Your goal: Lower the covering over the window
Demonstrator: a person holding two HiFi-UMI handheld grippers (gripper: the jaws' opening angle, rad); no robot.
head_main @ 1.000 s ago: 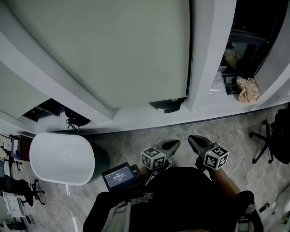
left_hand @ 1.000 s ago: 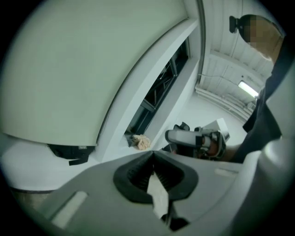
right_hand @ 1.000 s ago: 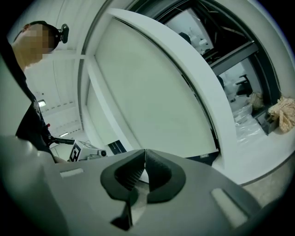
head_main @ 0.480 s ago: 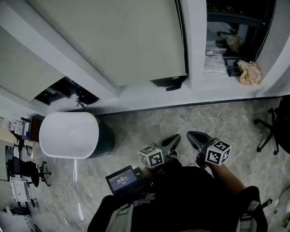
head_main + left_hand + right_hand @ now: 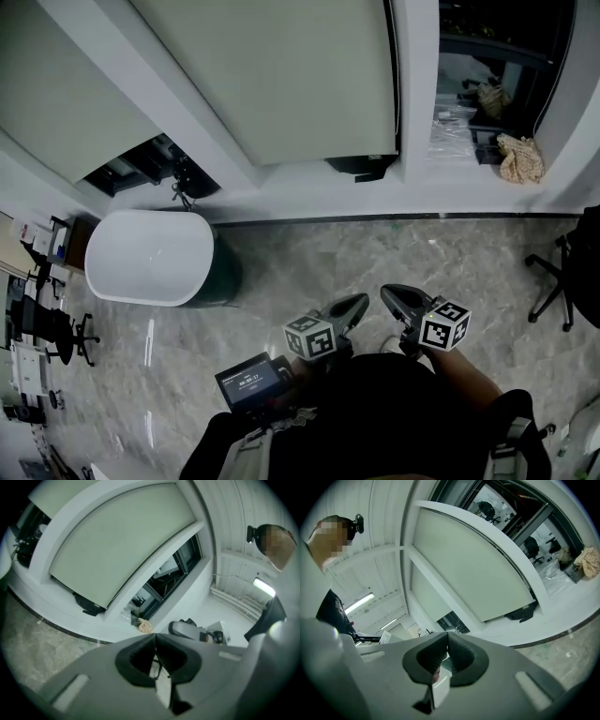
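Receding is the word for the window wall: it sits higher and farther off in the head view than a second ago, with a much broader band of marble floor [image 5: 309, 262] now between the person and the sill [image 5: 309, 192]. Both grippers have come back with the body and stayed close to it.

For the task, this reads as stepping away rather than reaching in. The middle roller blind [image 5: 281, 84] hangs down almost to the sill, its bottom edge just above a small dark fitting [image 5: 364, 167]. That pane looks done. The blind to its left [image 5: 66, 103] stops short over a dark gap, and the right-hand window [image 5: 497, 56] is bare, with a crumpled cloth [image 5: 520, 157] on its ledge. Which pane the task means I cannot tell, so the job may be finished or may have a pane left.

Room to move is generous in the middle, where the floor is open. A white oval tub [image 5: 145, 258] stands close to the wall on the left, and an office chair base [image 5: 553, 281] intrudes at the right edge — both to be skirted on any sideways step.

The left gripper [image 5: 361, 302] and right gripper [image 5: 389, 292] each have their jaws pressed together with nothing between them — both are well apart from any blind or cord.
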